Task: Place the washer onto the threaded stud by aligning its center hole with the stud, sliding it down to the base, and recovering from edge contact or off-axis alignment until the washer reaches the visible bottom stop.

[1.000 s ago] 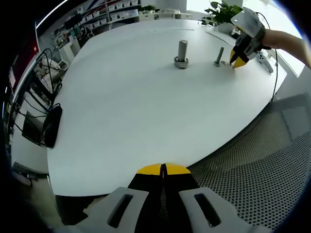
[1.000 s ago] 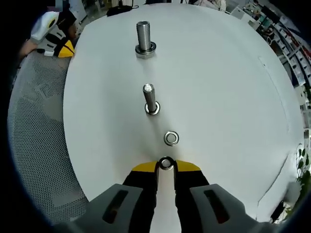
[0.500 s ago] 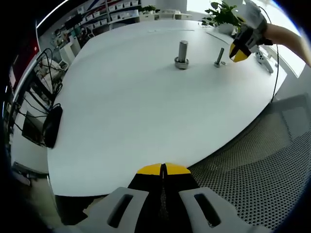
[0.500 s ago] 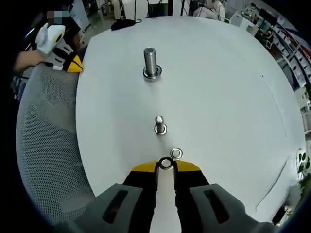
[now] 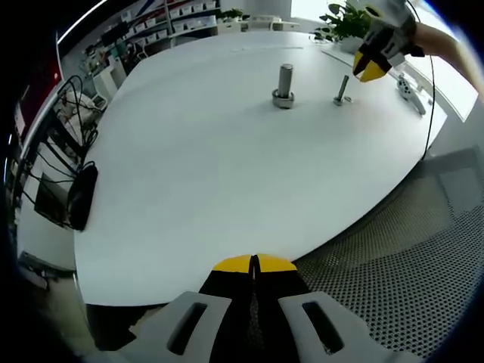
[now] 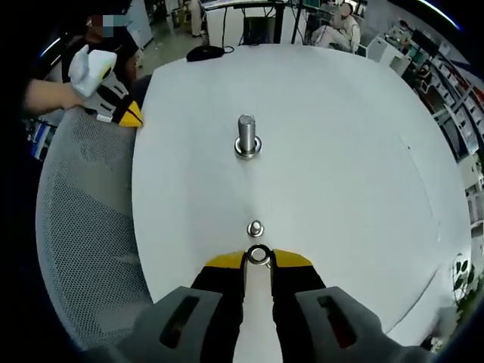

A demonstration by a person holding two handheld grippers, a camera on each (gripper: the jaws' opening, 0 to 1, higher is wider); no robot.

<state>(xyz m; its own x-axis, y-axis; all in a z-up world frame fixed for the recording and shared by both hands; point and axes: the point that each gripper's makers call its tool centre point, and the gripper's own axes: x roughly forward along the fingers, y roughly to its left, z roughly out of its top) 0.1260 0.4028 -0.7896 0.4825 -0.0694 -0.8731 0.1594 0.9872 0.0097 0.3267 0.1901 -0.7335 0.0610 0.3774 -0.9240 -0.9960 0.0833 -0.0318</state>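
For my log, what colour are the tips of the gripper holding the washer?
Yellow tips on the right gripper, seen best in the right gripper view.

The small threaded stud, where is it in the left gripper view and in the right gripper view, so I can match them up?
Left gripper view: the small stud stands upper right, just below the right gripper.
Right gripper view: the small stud sits low centre, seen from above, just beyond the held washer.
Shared landmark: the large stud on the white table.

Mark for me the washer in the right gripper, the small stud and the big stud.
washer point(image 6: 259, 255): right gripper view, on its metal ring between the yellow tips.
small stud point(image 6: 255, 228): right gripper view, on its top end.
big stud point(image 6: 246, 134): right gripper view, on its threaded shaft.
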